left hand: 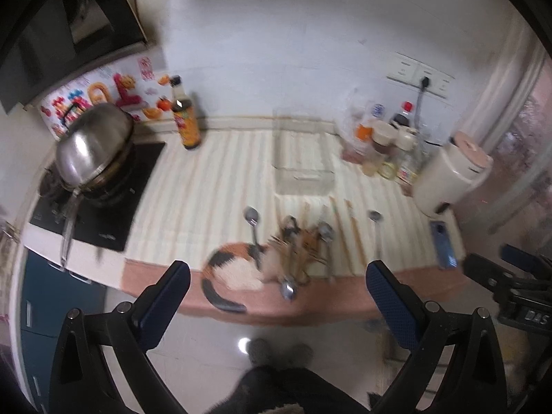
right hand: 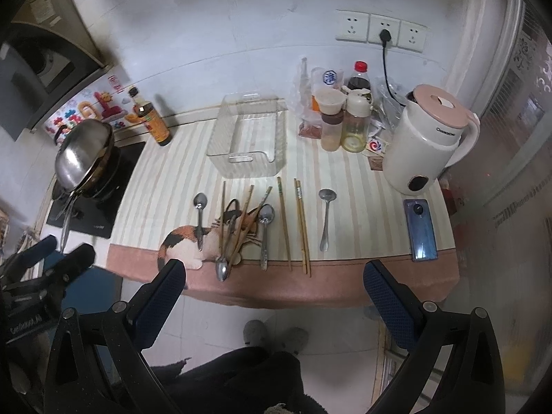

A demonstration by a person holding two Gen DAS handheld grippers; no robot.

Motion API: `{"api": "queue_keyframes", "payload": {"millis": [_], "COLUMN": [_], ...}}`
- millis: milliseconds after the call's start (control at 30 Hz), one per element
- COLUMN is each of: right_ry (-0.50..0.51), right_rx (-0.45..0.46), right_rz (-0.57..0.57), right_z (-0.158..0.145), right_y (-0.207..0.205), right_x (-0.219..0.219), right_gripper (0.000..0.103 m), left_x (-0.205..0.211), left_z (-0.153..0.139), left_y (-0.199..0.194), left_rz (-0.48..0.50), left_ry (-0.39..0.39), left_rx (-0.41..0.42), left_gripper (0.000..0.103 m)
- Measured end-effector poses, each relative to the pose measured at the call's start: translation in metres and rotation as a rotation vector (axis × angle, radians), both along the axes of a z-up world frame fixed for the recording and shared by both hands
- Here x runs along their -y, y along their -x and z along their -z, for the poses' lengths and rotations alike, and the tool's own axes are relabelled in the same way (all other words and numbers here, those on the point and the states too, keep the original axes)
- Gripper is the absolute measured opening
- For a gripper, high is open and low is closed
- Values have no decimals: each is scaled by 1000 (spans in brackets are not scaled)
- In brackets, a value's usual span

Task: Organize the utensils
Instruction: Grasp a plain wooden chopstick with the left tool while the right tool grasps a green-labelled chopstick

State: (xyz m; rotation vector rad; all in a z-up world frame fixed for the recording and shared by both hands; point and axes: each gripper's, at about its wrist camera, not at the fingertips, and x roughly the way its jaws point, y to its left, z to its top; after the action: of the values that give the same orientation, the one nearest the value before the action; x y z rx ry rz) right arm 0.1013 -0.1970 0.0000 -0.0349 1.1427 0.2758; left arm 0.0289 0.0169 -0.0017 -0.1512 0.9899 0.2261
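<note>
Several metal spoons and wooden chopsticks lie on the striped counter mat. One spoon (right hand: pixel 326 217) lies alone at the right, a chopstick pair (right hand: pixel 302 226) left of it, another spoon (right hand: pixel 265 231) and a crossed pile of chopsticks (right hand: pixel 241 224) over a cat picture (right hand: pixel 186 245). A clear plastic bin (right hand: pixel 246 138) stands behind them, empty. My right gripper (right hand: pixel 276 296) is open, held back off the counter's front edge. My left gripper (left hand: pixel 277 293) is open too, in front of the pile (left hand: pixel 293 248). The bin (left hand: pixel 303 158) shows blurred there.
A white kettle (right hand: pixel 427 141) and a blue phone (right hand: pixel 422 229) sit at the right. Bottles and jars (right hand: pixel 341 117) stand at the back. A sauce bottle (right hand: pixel 153 120) and a steel wok (right hand: pixel 84 151) on the hob are at the left.
</note>
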Motion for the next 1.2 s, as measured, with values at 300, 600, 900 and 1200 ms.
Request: {"api": "queue_keyframes", "payload": {"millis": [300, 600, 900, 1200], "right_ry": [33, -7, 9, 66], "right_rx": [-41, -220, -316, -379], "right_rz": [96, 125, 169, 204], "right_z": [75, 179, 241, 296], "right_y": [-47, -87, -119, -167], "right_x": [15, 29, 16, -8], "right_gripper": [95, 41, 40, 34], "left_x": [-29, -34, -30, -31], "left_z": [69, 157, 257, 312], "left_y": [-37, -75, -151, -190], "left_rz": [-142, -154, -41, 20], "left_ry": [-156, -58, 98, 120], "left_rx": [-66, -243, -441, -538], "left_gripper": [103, 97, 50, 28]}}
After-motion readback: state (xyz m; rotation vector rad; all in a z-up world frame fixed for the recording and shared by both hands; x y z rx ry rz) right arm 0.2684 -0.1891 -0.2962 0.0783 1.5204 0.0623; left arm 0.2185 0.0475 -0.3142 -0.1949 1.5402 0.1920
